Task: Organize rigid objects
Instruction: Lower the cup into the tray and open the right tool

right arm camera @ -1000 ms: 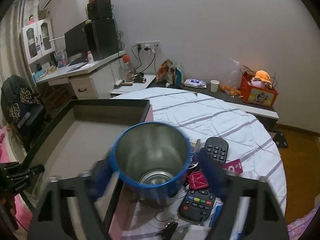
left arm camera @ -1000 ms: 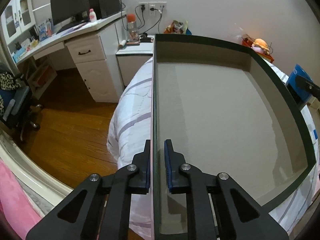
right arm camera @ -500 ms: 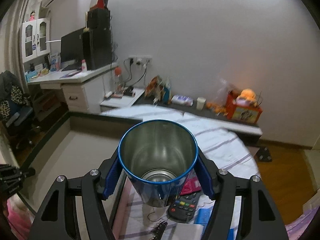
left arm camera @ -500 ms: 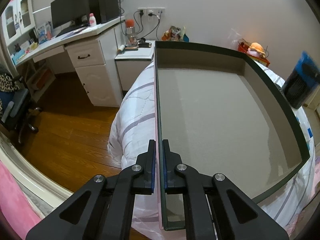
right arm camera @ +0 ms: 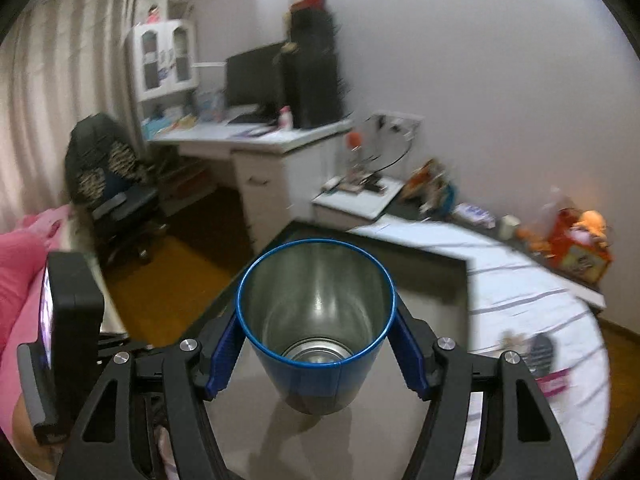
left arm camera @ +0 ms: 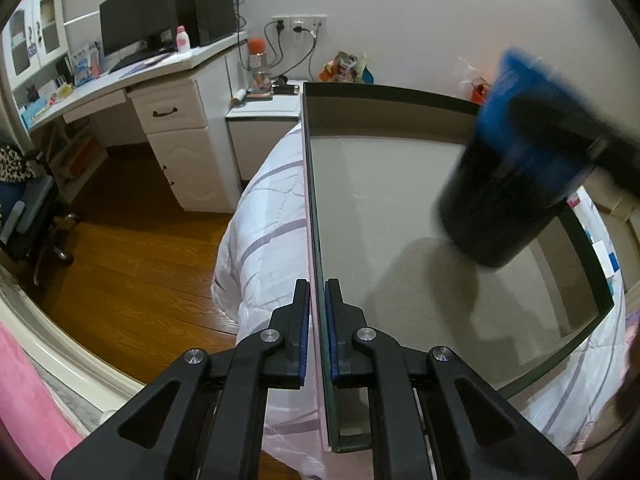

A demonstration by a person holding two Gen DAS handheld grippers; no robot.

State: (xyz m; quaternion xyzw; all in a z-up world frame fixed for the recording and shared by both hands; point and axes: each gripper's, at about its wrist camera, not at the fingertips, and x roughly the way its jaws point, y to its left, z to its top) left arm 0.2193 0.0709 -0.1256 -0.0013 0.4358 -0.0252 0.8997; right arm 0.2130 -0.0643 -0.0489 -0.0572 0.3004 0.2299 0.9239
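Observation:
A blue metal cup [right arm camera: 316, 320] with a bare steel inside is held upright between the blue pads of my right gripper [right arm camera: 316, 344], which is shut on it. In the left wrist view the same cup [left arm camera: 508, 184] hangs blurred above the right part of a large dark-rimmed box [left arm camera: 400, 208] with a beige floor. The box lies on a white striped bed [left arm camera: 264, 232]. My left gripper [left arm camera: 317, 320] is shut on the box's left wall, with the thin rim pinched between its pads. Under the cup, the box floor [right arm camera: 360, 432] shows in the right wrist view.
A remote [right arm camera: 540, 350] and small items lie on the bed right of the box. A white desk [left arm camera: 168, 120] with a monitor, a nightstand [left arm camera: 260, 128], an office chair [right arm camera: 108, 184] and wooden floor [left arm camera: 132, 264] are to the left. An orange box [right arm camera: 580, 248] sits by the wall.
The right gripper carried the blue cup from beside the remote leftward and up, over the box. In the left wrist view the cup came in from the right edge. The left gripper closed onto the box wall.

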